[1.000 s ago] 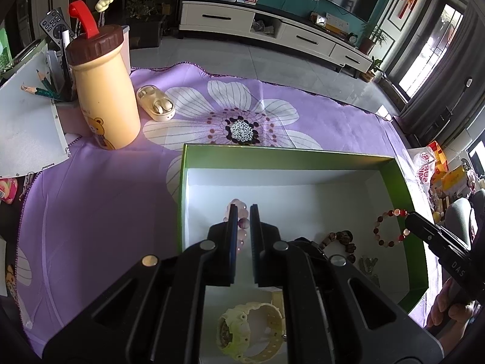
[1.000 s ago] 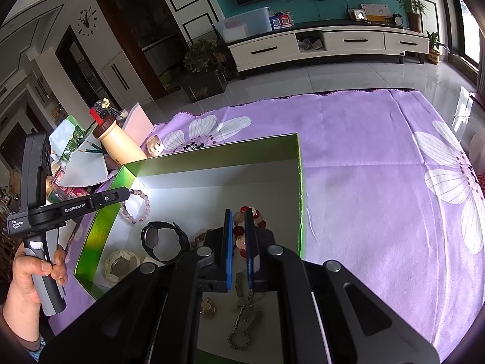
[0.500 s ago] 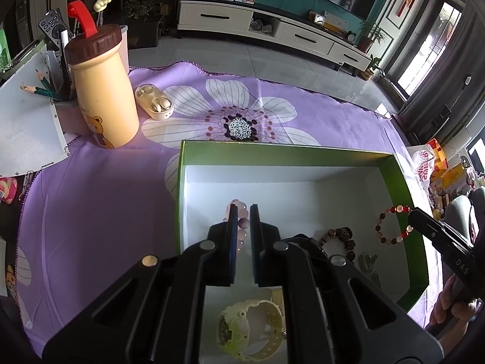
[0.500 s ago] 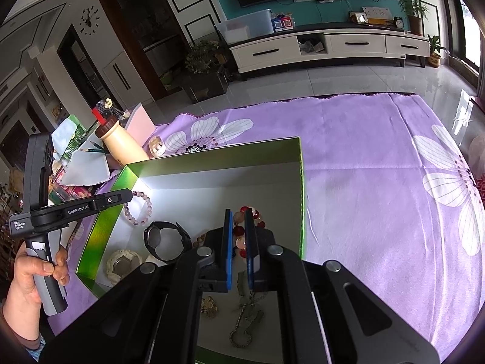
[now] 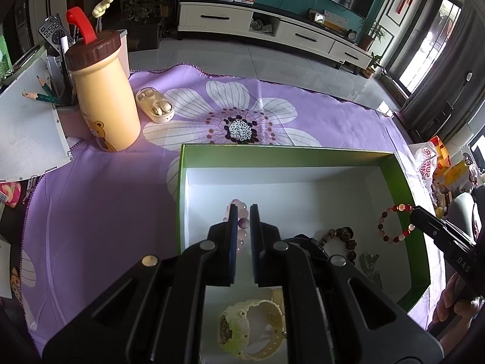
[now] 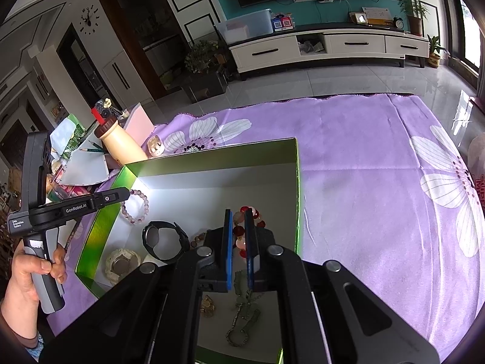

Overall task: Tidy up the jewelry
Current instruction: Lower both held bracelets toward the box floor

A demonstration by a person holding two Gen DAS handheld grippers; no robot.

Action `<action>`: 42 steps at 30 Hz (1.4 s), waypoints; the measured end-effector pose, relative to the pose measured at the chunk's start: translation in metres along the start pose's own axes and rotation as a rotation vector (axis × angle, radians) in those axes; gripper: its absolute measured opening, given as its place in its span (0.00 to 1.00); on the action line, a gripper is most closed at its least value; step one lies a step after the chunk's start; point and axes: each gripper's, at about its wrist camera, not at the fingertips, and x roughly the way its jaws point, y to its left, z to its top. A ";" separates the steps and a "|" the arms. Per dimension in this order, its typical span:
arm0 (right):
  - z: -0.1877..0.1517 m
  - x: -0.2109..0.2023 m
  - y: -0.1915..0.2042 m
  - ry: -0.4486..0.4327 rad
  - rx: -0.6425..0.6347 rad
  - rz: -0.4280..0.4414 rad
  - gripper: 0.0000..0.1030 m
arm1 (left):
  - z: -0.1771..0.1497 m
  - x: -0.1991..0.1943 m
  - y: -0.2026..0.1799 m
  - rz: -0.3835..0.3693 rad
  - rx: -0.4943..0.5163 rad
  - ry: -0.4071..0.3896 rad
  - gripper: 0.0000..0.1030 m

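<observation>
Left wrist view shows your left gripper [image 5: 241, 209] pinched nearly closed on a pale pink and lilac glass-bead bracelet [image 5: 240, 217], hanging over the left half of the green-walled, white-floored cardboard box [image 5: 282, 153]. Lift straight up so the loop clears the wall and the cream plastic watch [image 5: 252, 329] below. Further right, your right gripper [image 6: 238, 214] is likewise nipped onto a red and peach round-bead bracelet [image 6: 254, 213] near the right wall; keep the two loops apart.
</observation>
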 end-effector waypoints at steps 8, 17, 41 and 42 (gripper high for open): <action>-0.001 0.010 -0.001 0.029 -0.002 -0.015 0.07 | 0.000 0.007 0.001 0.015 0.007 0.020 0.07; 0.001 0.013 0.001 0.029 -0.018 -0.048 0.07 | 0.002 0.010 0.002 0.034 0.008 0.017 0.07; -0.002 0.032 0.009 0.084 -0.055 -0.054 0.07 | 0.006 0.030 -0.012 0.067 0.052 0.074 0.07; -0.002 0.032 0.011 0.084 -0.065 -0.058 0.07 | 0.006 0.030 -0.013 0.066 0.058 0.074 0.07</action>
